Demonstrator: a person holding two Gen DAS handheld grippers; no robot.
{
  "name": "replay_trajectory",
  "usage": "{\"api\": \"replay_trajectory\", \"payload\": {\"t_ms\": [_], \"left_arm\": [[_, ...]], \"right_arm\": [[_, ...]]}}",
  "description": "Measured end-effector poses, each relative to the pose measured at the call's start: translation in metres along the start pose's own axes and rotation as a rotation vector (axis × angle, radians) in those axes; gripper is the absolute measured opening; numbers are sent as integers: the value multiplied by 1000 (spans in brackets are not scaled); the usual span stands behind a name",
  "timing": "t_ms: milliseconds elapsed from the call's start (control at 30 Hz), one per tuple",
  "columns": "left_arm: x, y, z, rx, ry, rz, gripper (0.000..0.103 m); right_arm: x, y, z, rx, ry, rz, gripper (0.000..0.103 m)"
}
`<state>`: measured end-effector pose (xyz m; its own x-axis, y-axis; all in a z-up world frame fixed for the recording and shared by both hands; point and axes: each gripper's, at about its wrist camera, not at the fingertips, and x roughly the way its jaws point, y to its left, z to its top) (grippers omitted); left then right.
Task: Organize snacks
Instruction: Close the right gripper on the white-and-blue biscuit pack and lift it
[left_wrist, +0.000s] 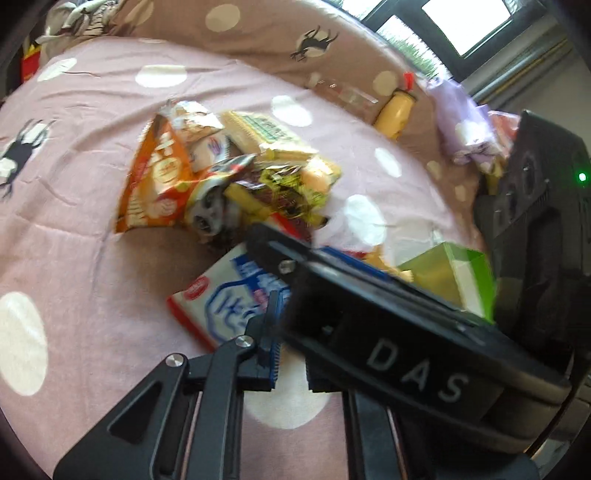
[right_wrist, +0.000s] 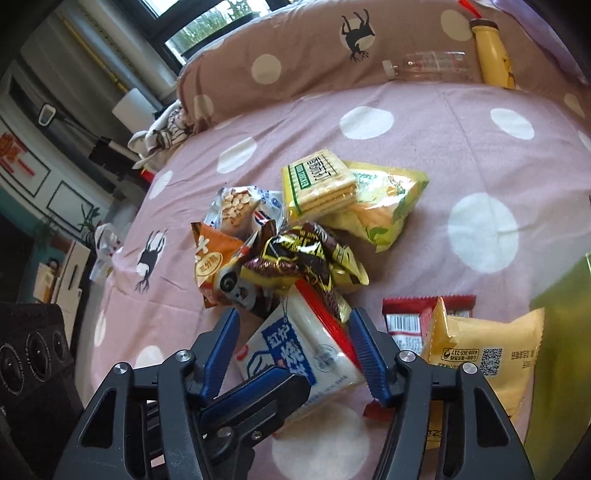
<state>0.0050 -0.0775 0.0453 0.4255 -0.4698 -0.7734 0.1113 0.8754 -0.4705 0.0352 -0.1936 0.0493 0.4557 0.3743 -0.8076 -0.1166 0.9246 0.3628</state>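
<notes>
- A pink bed (right_wrist: 424, 147) with white dots carries a loose heap of snacks (right_wrist: 295, 236); every place below is given from that heap.
- In the heap: an orange bag (right_wrist: 212, 264), a nut pack (right_wrist: 240, 206), a yellow cracker pack (right_wrist: 317, 186), a pale green bag (right_wrist: 388, 203) and a crumpled dark wrapper (right_wrist: 310, 258). They overlap one another, so I judge they are not yet sorted.
- Just on the near side of the heap lies a white and blue pack (right_wrist: 306, 354), its far end touching the dark wrapper.
- The right tool (right_wrist: 295, 354) reaches low and forward towards the heap, its blue fingers (right_wrist: 221, 354) spread wide to either side of the white and blue pack. They are not pressed on it; it looks poised to take that pack.
- To the right of the heap, near it, lie a yellow pouch (right_wrist: 491, 354) and a red bar (right_wrist: 410, 321) beside a green box (right_wrist: 557, 332), probably the place for sorted snacks.
- The left tool (left_wrist: 291, 347) is tilted, seen from the other side of the heap. The right tool's black body crosses in front of it, so I cannot tell whether it is open or closed.
- Well beyond the heap, by a brown pillow (right_wrist: 314, 55), lie a clear bottle (right_wrist: 432, 66) and a yellow bottle (right_wrist: 493, 55).
</notes>
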Motion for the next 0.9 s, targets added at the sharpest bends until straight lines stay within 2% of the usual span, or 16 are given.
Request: {"api": "replay_trajectory", "payload": {"t_ms": [167, 267, 333, 467, 600, 767, 867, 900], "left_arm": [[-4, 18, -5, -46, 66, 88, 8], [-14, 32, -8, -72, 72, 135, 17], [-20, 40, -10, -89, 79, 154, 31], [-23, 53, -12, -127, 91, 171, 44], [-19, 57, -14, -132, 121, 175, 45], [-17, 56, -14, -138, 120, 169, 53], [-12, 48, -13, -102, 108, 172, 50], [-9, 45, -13, -84, 104, 158, 39]], "right_arm": [[2, -2, -8, 4, 23, -1, 63], [3, 0, -14, 10, 49, 9, 63], [4, 2, -18, 14, 68, 18, 63], [6, 10, -24, 15, 91, 32, 63], [22, 9, -28, 48, 153, 38, 63], [25, 11, -28, 64, 139, 21, 64], [27, 11, -28, 72, 135, 40, 64], [28, 12, -28, 68, 138, 51, 64]]}}
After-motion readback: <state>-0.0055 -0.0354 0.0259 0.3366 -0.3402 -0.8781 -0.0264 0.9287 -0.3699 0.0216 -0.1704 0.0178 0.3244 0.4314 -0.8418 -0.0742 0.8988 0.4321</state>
